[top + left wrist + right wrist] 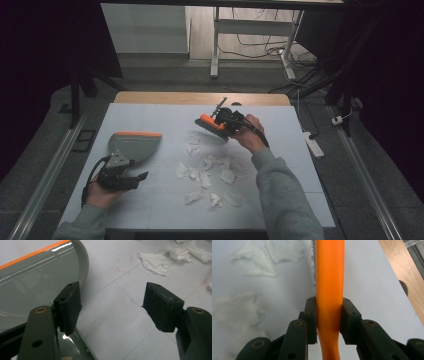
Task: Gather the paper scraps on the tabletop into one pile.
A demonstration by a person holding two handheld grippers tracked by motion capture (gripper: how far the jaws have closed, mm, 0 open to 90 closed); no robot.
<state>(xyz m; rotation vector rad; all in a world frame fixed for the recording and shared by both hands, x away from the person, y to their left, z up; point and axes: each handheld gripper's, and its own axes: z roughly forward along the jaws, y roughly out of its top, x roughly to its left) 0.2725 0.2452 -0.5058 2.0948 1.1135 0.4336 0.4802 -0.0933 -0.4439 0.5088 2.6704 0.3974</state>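
My right gripper [223, 123] [329, 320] is shut on the orange handle of a hand brush [209, 124] [329, 277], held just above the far middle of the table with the bristles pointing down. Several torn white paper scraps [207, 170] [155, 262] [262, 255] lie scattered on the mat in front of the brush. A grey dustpan [134, 145] [37, 277] with an orange lip lies flat at the left. My left gripper [129, 170] [113, 307] is open at the dustpan's near edge; one jaw overlaps the pan's rim, and bare mat shows between the pads.
A white mat [280, 150] covers the table, with a wooden strip [200, 97] [402, 270] along its far edge. Faint red marks [122, 263] show on the mat. A power strip [314, 145] lies on the floor to the right.
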